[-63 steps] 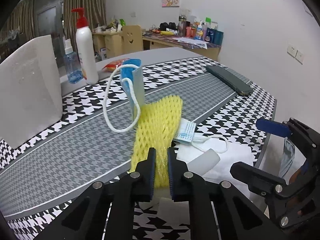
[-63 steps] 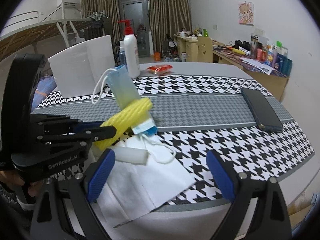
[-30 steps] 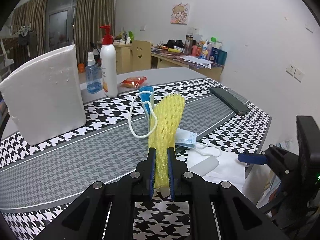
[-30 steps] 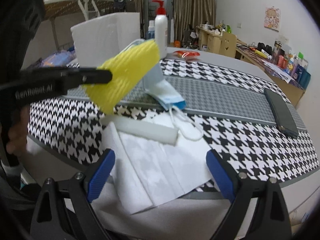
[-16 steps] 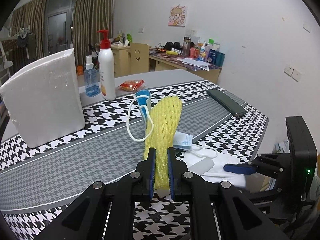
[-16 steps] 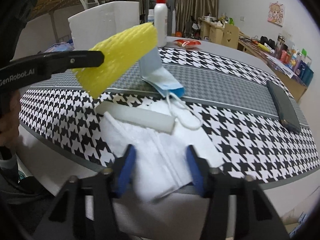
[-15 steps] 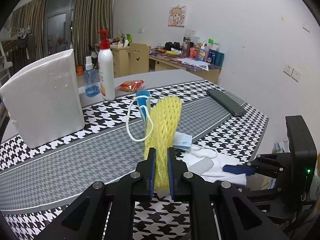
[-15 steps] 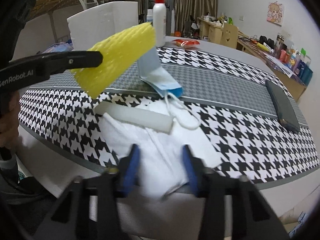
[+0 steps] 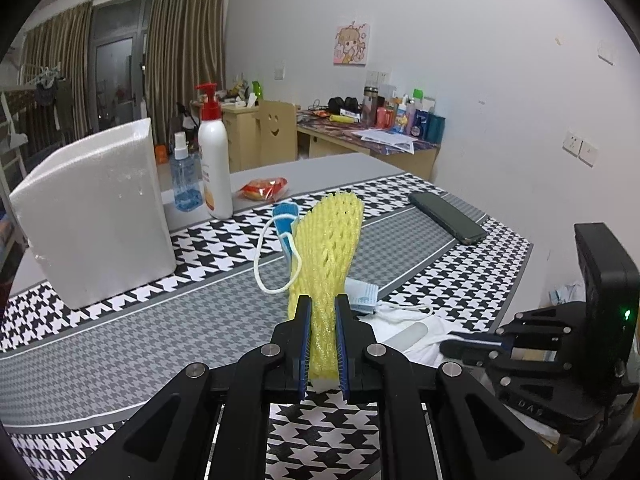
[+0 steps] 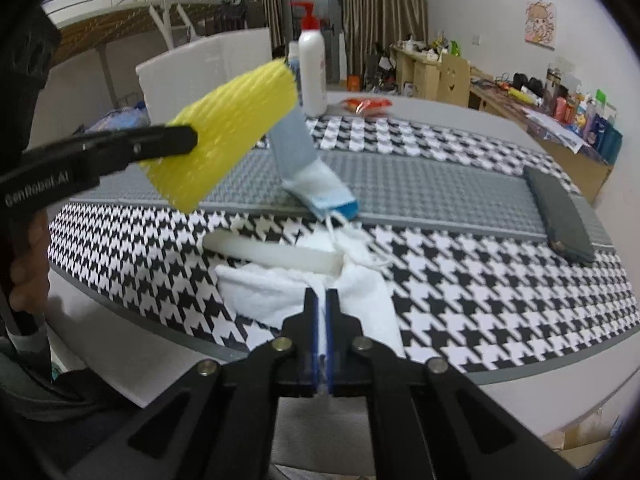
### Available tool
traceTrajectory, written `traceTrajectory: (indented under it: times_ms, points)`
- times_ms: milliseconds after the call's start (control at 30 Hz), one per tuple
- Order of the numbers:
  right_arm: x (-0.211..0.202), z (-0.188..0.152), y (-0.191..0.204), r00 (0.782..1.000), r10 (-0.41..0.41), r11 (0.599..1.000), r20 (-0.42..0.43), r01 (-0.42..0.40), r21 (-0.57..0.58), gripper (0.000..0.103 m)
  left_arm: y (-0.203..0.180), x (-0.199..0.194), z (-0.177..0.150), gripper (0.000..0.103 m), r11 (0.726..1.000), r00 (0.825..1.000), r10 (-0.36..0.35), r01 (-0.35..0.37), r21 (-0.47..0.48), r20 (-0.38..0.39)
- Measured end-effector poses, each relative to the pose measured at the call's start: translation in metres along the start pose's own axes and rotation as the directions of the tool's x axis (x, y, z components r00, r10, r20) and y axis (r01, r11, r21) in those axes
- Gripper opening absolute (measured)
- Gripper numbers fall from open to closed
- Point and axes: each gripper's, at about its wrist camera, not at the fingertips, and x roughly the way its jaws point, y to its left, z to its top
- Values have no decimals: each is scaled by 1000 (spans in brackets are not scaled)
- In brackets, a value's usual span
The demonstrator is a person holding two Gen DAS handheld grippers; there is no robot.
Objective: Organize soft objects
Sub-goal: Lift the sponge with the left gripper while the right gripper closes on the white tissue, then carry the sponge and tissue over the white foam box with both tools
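Note:
My left gripper (image 9: 322, 320) is shut on a yellow foam net sleeve (image 9: 330, 248) and holds it upright above the table; the sleeve also shows in the right wrist view (image 10: 224, 132). A blue face mask (image 10: 316, 172) hangs against the sleeve, its lower end on the table. My right gripper (image 10: 321, 304) is shut on the near edge of a white towel (image 10: 280, 288) at the table's front edge. A white foam strip (image 10: 276, 254) lies on the towel's far side.
A white foam block (image 9: 92, 212), a pump bottle (image 9: 214, 160), a spray bottle (image 9: 184, 178) and a red snack packet (image 9: 264, 188) stand at the back of the houndstooth table (image 9: 120, 340). A dark phone (image 10: 558, 216) lies at the right.
My right gripper has closed from wide open onto the towel's near edge. My left gripper has lifted the yellow sleeve, with the mask, higher and holds it steady.

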Motion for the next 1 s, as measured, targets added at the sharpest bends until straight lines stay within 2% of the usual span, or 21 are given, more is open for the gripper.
traceTrajectory:
  times_ms: [467, 1000]
  points:
    - [-38, 18, -6, 993, -30, 999, 117, 26, 34, 4, 1, -21, 7, 12, 1000, 998, 12, -12, 0, 56]
    - [-58, 40, 1, 976, -8, 1000, 217, 3, 24, 4, 7, -41, 15, 12, 1000, 993, 28, -28, -1, 116]
